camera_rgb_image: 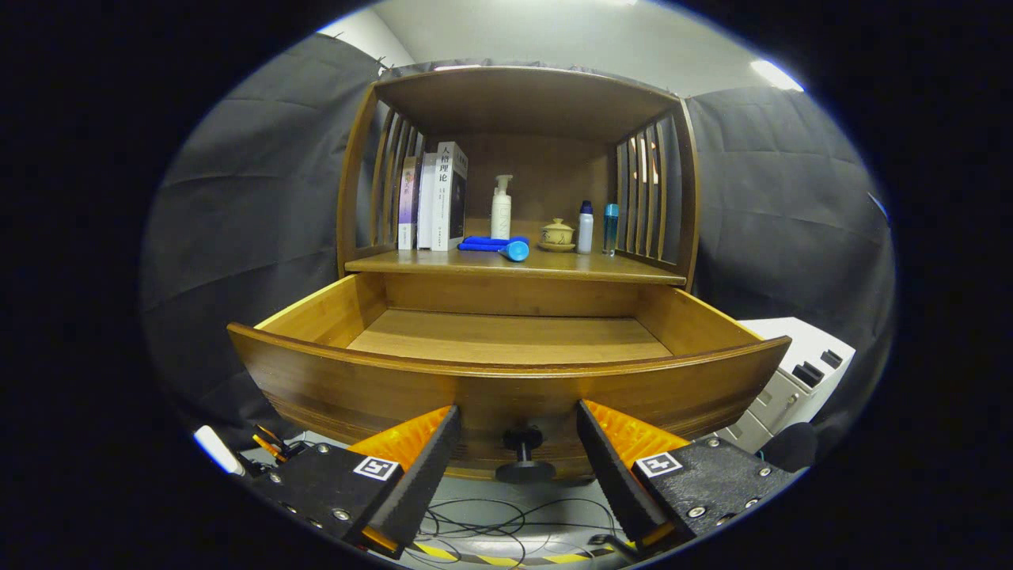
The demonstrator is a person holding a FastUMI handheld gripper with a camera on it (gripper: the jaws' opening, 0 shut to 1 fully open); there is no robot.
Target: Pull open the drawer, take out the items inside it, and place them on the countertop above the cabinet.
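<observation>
Drawer (506, 380) is pulled well out, front panel bowed across your view just beyond the jaws. Its black knob (522, 455) sits between the two fingers, dead centre at 12 o'clock from the gripper (518, 427), stem pointing straight back at you. Neither finger touches it; the jaws stand wide open, a clear gap on each side of the knob.

The visible drawer floor is bare wood. The near strip behind the front panel is hidden, so you cannot tell if anything lies there.

The blue roller-like item (497, 246) lies on the bench (617, 271) above the cabinet, at 12 o'clock, high and well beyond the jaws, long axis running roughly 9-to-3. Around it: books (434, 203) at 11, pump bottle (501, 207) just behind it, lidded cup (557, 234) and two small bottles (597, 227) toward 1.

Judgement: unloading looks done or nearly so; lift and look over the panel to check that hidden strip.
</observation>
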